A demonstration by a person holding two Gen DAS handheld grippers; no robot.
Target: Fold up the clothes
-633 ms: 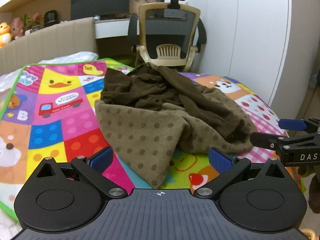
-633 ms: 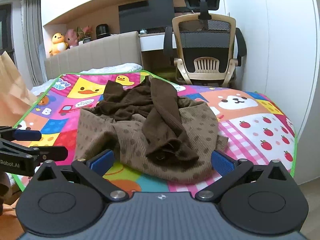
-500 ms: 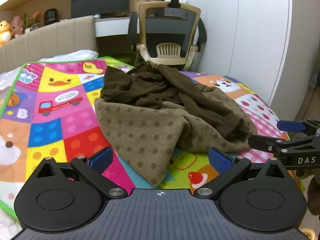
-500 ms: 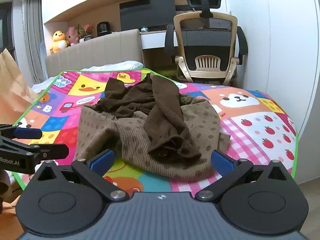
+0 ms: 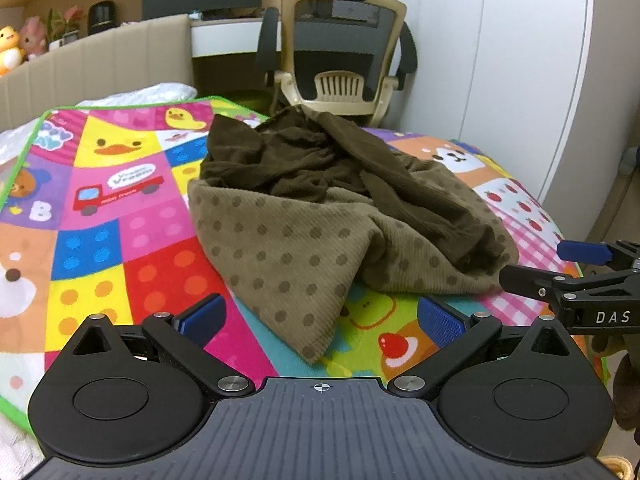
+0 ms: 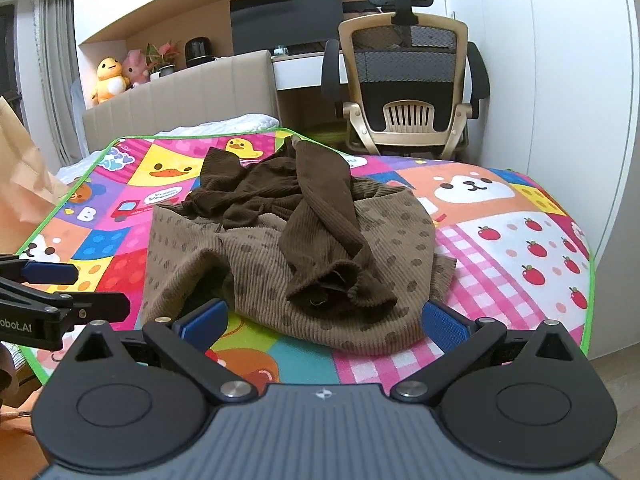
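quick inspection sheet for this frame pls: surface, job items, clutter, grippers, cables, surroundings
Surface: colourful cartoon play mat with a green border, spread over a bed.
Job's things: one crumpled brown garment, polka-dot body with dark brown sleeves bunched on top; not yet laid flat or folded.
Clutter: nothing seen on the mat besides the garment; a brown paper bag stands off its left edge.
Grippers: left gripper open, empty, a garment corner lying between its fingers; right gripper open, empty, near the garment's front edge.
Cables: nothing seen.
Surroundings: office chair and desk with monitor behind the bed, plush toys on a ledge, white wardrobe doors on the right.
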